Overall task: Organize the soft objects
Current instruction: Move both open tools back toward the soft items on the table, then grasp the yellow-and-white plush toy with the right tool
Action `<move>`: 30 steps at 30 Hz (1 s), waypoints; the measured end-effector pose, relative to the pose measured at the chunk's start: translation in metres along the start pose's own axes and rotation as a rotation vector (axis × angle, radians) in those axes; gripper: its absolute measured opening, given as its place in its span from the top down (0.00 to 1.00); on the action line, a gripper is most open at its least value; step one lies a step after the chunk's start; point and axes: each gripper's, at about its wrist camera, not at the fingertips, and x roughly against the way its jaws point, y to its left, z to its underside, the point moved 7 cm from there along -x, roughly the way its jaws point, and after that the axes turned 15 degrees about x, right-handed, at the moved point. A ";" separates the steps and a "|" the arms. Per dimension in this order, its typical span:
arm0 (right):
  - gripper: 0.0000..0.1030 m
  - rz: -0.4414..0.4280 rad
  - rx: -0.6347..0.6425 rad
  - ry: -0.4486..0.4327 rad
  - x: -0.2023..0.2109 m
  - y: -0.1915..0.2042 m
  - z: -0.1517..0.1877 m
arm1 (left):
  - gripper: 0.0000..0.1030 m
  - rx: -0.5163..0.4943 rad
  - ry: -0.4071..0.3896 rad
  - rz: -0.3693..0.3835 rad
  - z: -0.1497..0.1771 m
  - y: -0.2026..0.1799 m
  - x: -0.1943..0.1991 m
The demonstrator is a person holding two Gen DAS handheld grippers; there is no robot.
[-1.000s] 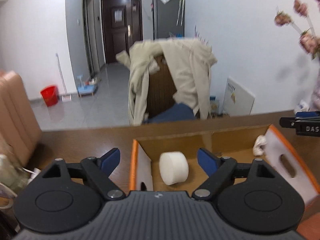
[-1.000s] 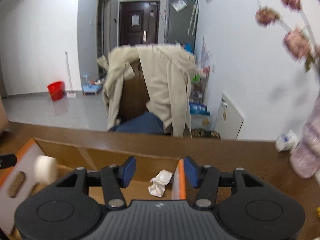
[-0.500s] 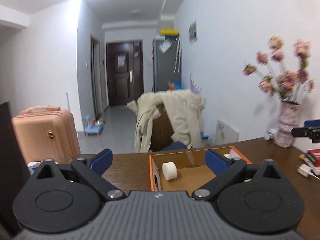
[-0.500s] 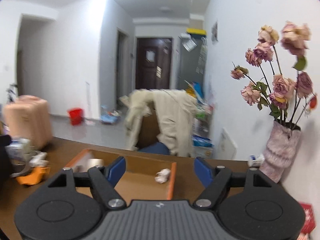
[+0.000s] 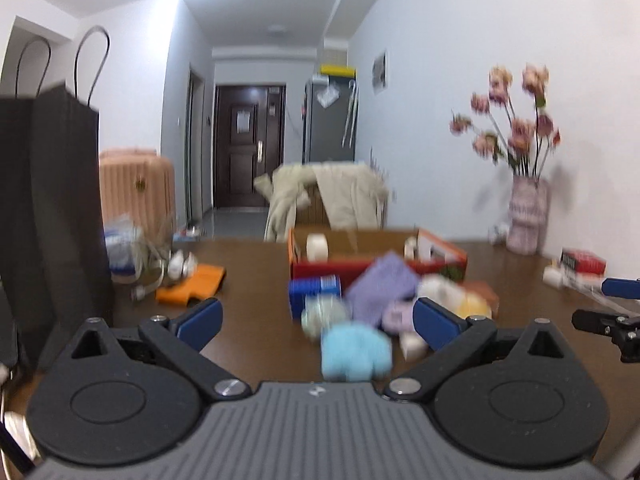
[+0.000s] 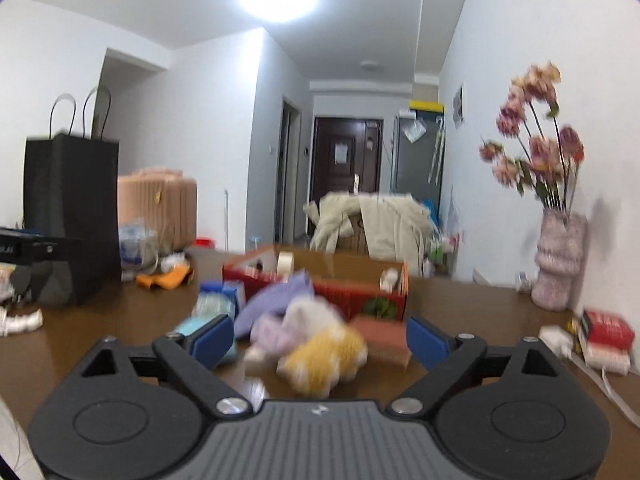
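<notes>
A blurred heap of soft things lies on the brown table in front of an open cardboard box [image 5: 376, 264] [image 6: 320, 280]. The heap holds a light blue plush [image 5: 355, 354], a purple cloth [image 5: 382, 292] [image 6: 276, 296], a yellow plush [image 6: 324, 358] and a pale round ball [image 5: 322, 316]. Inside the box stand a white roll [image 5: 317, 247] [image 6: 285, 263] and a crumpled white wad [image 6: 387, 278]. My left gripper [image 5: 318, 322] is open, short of the heap, nothing between its fingers. My right gripper [image 6: 320, 338] is open and its jaws are still opening; the yellow plush shows between them, untouched.
A black paper bag [image 5: 48, 216] [image 6: 72, 216] stands at the left. An orange object [image 5: 192, 284] and plastic clutter lie beside it. A vase of pink flowers [image 5: 526, 216] [image 6: 560, 260] and a red box [image 6: 606, 328] sit at the right. A coat-draped chair [image 5: 332, 200] stands beyond the table.
Both grippers have pulled back from over the box, so the heap of soft things has come into view in front of it. Both sets of jaws stand wider than a second ago.
</notes>
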 end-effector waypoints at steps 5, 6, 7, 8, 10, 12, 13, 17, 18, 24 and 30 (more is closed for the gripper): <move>0.10 -0.033 -0.076 0.048 -0.005 0.003 0.017 | 0.00 -0.018 0.056 -0.001 0.018 -0.003 -0.014; 0.10 -0.026 -0.093 0.048 -0.008 0.001 0.017 | 0.00 -0.024 0.054 0.007 0.019 -0.006 -0.017; 0.11 -0.019 -0.120 0.050 -0.011 -0.004 0.016 | 0.00 -0.024 0.056 0.016 0.022 -0.008 -0.019; 0.11 -0.017 -0.147 0.054 -0.014 -0.008 0.017 | 0.00 -0.021 0.064 0.024 0.024 -0.009 -0.022; 0.11 -0.024 -0.179 0.058 -0.023 -0.016 0.018 | 0.00 -0.007 0.082 0.036 0.031 -0.012 -0.030; 0.12 -0.027 -0.185 0.071 -0.036 -0.025 0.019 | 0.00 0.013 0.117 0.057 0.038 -0.019 -0.042; 0.12 -0.029 -0.187 0.080 -0.046 -0.032 0.019 | 0.00 0.016 0.134 0.068 0.041 -0.025 -0.047; 0.14 -0.086 -0.168 0.073 -0.094 -0.055 0.010 | 0.00 0.022 0.209 0.165 0.053 -0.060 -0.079; 0.14 -0.116 -0.172 0.072 -0.110 -0.060 0.007 | 0.00 0.046 0.230 0.182 0.055 -0.069 -0.093; 0.20 -0.355 -0.223 0.123 -0.200 -0.076 0.011 | 0.09 0.208 0.328 0.261 0.070 -0.109 -0.159; 0.42 -0.479 -0.389 0.148 -0.237 -0.088 0.031 | 0.51 0.267 0.409 0.278 0.087 -0.127 -0.207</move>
